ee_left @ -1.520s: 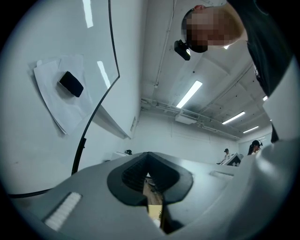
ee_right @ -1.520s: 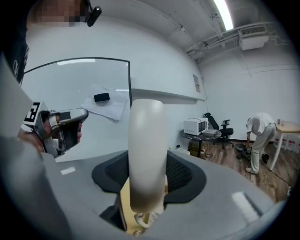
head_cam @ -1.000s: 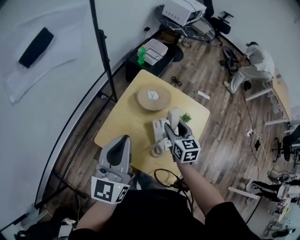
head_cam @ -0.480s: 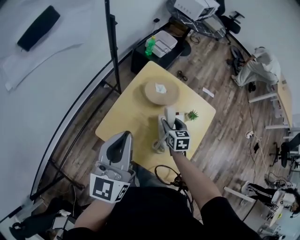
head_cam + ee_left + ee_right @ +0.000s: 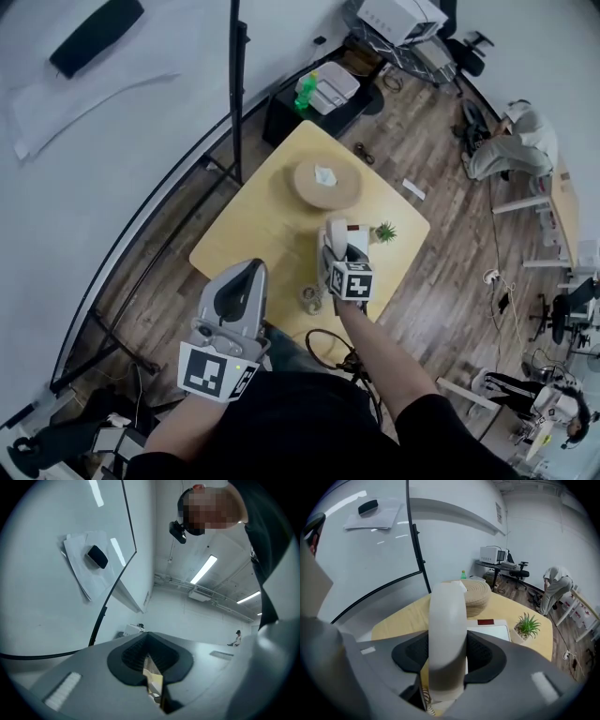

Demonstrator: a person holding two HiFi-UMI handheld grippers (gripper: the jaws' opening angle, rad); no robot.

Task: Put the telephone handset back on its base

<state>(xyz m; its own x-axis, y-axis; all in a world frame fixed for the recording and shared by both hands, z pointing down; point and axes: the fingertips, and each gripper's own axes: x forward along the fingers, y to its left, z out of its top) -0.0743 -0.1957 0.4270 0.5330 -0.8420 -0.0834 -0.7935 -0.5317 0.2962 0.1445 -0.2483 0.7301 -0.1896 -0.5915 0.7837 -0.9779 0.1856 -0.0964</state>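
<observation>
A yellow counter (image 5: 253, 234) carries the white base (image 5: 492, 632). The right gripper (image 5: 334, 251) clamps the handset (image 5: 446, 634) over it, long axis along the jaws, pointing at the woven mat (image 5: 477, 595); left gripper (image 5: 247, 270) nearly closed, empty

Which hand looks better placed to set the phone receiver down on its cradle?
The right. The right gripper clamps the handset right by the base; the left gripper is empty, held back near the body.

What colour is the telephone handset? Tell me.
Off-white handset, clearest in the right gripper view.
</observation>
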